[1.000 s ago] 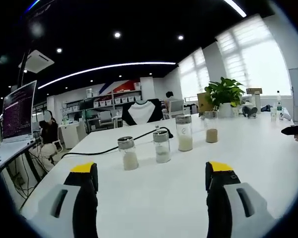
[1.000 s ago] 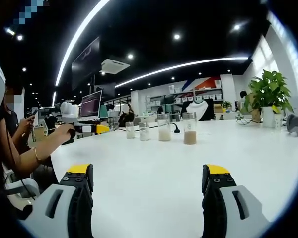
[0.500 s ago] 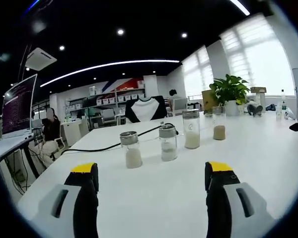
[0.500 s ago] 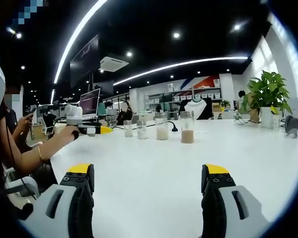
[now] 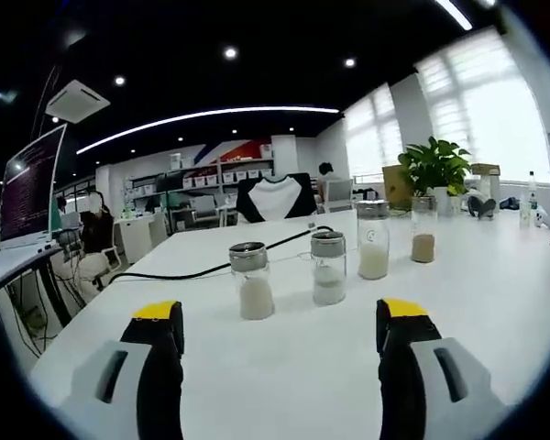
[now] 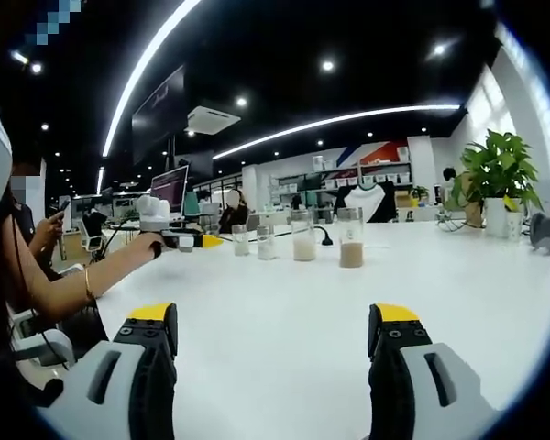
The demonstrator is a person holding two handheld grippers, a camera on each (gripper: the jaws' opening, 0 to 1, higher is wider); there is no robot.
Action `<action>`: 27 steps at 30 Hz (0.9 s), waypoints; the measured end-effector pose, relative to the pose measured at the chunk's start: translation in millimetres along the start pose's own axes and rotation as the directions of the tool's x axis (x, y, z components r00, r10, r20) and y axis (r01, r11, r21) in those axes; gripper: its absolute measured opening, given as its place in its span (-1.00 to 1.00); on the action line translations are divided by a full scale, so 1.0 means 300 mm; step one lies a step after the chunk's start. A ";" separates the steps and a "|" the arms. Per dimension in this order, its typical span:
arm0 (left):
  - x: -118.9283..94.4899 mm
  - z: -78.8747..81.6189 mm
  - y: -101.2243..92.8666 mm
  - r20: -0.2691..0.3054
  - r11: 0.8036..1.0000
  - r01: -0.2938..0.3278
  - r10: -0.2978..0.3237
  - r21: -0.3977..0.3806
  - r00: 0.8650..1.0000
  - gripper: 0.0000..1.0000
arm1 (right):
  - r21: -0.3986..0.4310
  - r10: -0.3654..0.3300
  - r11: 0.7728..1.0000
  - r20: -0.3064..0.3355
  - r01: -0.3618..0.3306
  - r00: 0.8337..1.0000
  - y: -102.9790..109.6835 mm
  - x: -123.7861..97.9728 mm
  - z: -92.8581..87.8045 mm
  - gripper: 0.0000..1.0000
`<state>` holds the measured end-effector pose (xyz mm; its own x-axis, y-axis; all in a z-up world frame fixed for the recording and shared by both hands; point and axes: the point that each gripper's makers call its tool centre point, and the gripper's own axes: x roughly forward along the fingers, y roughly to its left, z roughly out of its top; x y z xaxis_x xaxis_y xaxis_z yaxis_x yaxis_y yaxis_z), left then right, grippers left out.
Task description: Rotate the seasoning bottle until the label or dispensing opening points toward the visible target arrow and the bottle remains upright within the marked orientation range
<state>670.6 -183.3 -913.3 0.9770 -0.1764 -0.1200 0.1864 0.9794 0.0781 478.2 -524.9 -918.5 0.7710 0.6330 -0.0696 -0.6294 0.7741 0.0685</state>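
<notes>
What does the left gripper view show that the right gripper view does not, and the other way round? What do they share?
Left gripper view: the long run of a black cable across the table, behind the two nearer bottles. Right gripper view: a person's arm holding the left gripper out toward the bottles. Both: the white table, a row of four upright seasoning bottles, a potted plant, and open jaws with nothing between them.
</notes>
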 end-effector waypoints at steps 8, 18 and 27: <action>-0.012 0.008 0.017 -0.010 1.000 0.004 -0.003 0.020 1.000 0.84 | -0.017 0.008 1.000 0.000 -0.008 1.000 0.011 -0.001 0.011 0.76; 0.029 0.057 0.026 0.026 1.000 0.005 -0.004 -0.012 1.000 0.77 | -0.024 -0.021 1.000 -0.013 0.021 1.000 -0.008 -0.026 0.002 0.77; 0.085 0.055 0.044 0.016 0.999 -0.001 0.002 -0.039 1.000 0.75 | -0.049 0.004 0.999 -0.015 -0.005 1.000 0.007 -0.016 0.027 0.77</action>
<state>699.6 -176.6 -899.0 0.9788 -0.1763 -0.1044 0.1812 0.9826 0.0399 473.9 -526.2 -910.1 0.7670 0.6361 -0.0846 -0.6369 0.7707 0.0201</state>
